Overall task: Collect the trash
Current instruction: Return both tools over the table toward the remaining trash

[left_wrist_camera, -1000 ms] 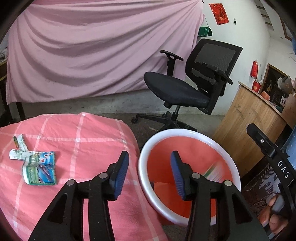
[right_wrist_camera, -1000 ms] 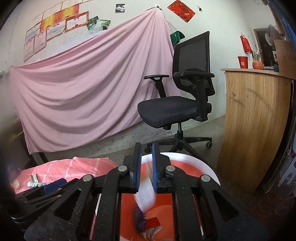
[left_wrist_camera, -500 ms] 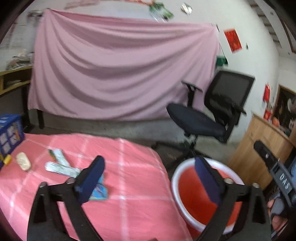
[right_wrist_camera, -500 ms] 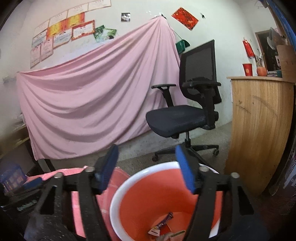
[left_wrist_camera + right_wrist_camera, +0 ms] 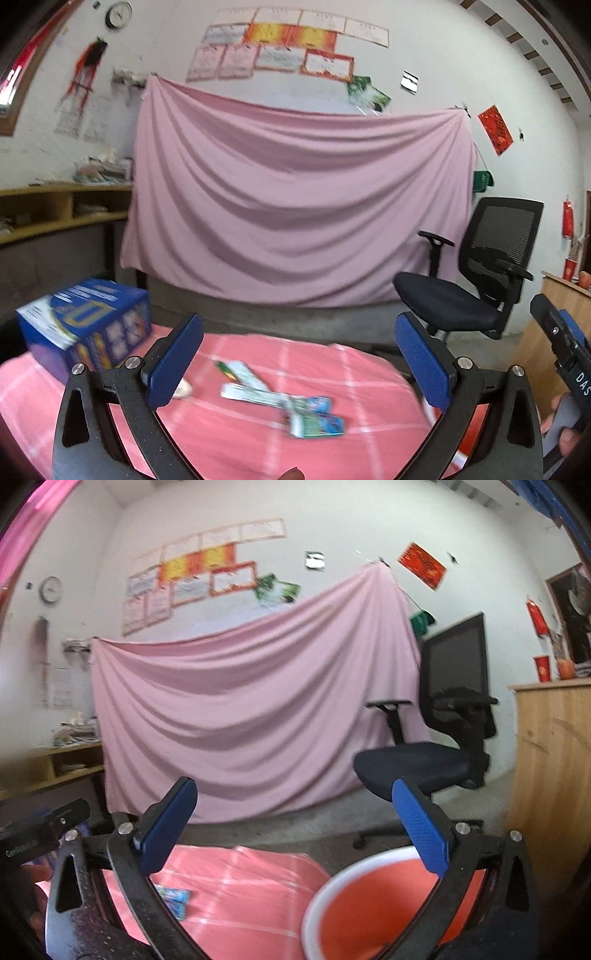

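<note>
- The left gripper [image 5: 299, 354] hangs over the table [image 5: 236, 435], its blue-padded jaws spread wide after just opening, with nothing between them.
- The table is covered by a pink cloth with a white check.
- Wrappers [image 5: 284, 400] lie on it near the middle: long white and green packets overlapping a crumpled blue-green one. They are blurred, so the print cannot be read.
- A small pale object [image 5: 183, 388] sits just left of the wrappers, partly behind the left pad.
- A blue box [image 5: 86, 330] stands at the table's far left corner.
- The right gripper [image 5: 295, 827] points level across the room, its jaws likewise just opened to full spread and empty.
- Below its right finger is the bin [image 5: 351, 904], orange inside with a white rim, standing just right of the table's edge. What lies in its bottom is hidden.
- A blue-green wrapper [image 5: 173, 899] shows on the cloth in the right wrist view, beside the left finger.
- A pink sheet [image 5: 295, 206] drapes the far wall below a row of certificates [image 5: 291, 48].
- A black office chair [image 5: 476, 273] stands at far right, a wooden counter [image 5: 550, 775] further right, and wooden shelving [image 5: 55, 214] runs along the left wall.
</note>
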`<state>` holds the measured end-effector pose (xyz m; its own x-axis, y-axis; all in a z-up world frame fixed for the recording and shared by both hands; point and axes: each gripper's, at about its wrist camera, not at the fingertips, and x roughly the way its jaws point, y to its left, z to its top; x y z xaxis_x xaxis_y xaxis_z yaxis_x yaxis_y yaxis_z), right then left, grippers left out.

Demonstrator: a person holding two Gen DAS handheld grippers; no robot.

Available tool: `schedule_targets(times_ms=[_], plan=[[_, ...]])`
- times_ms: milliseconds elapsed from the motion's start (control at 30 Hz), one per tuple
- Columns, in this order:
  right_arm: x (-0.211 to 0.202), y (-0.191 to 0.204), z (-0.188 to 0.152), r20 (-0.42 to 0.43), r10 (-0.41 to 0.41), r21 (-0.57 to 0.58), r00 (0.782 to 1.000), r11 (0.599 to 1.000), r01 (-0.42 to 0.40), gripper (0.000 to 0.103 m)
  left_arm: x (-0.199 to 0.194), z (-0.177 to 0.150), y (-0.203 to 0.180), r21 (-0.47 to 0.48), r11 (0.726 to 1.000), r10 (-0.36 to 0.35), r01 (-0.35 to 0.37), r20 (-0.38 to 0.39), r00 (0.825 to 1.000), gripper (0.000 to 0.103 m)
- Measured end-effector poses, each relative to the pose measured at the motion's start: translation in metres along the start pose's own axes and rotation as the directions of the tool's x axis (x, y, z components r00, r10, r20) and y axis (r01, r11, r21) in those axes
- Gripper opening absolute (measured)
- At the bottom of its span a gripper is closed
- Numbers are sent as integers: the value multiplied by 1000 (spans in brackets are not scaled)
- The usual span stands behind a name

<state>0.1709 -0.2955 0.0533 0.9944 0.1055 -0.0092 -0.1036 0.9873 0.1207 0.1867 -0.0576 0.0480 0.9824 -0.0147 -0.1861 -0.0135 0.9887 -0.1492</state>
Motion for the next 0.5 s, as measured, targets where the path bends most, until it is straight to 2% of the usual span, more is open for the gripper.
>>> schedule_targets(times_ms=[133,400,500], plan=[[1,24,-1,24,56,-30,998,998,-55,103,-13,-4,24,21,999,49,-50,34,998,101],[18,69,-21,-65,109,-96,992,989,-115,103,-23,-21,64,64,990,120,-124,54,991,101],[25,82,-29,-112,150,-99,982,982,-161,103,-22,-27,78,87,986,139,-142,36,990,101]])
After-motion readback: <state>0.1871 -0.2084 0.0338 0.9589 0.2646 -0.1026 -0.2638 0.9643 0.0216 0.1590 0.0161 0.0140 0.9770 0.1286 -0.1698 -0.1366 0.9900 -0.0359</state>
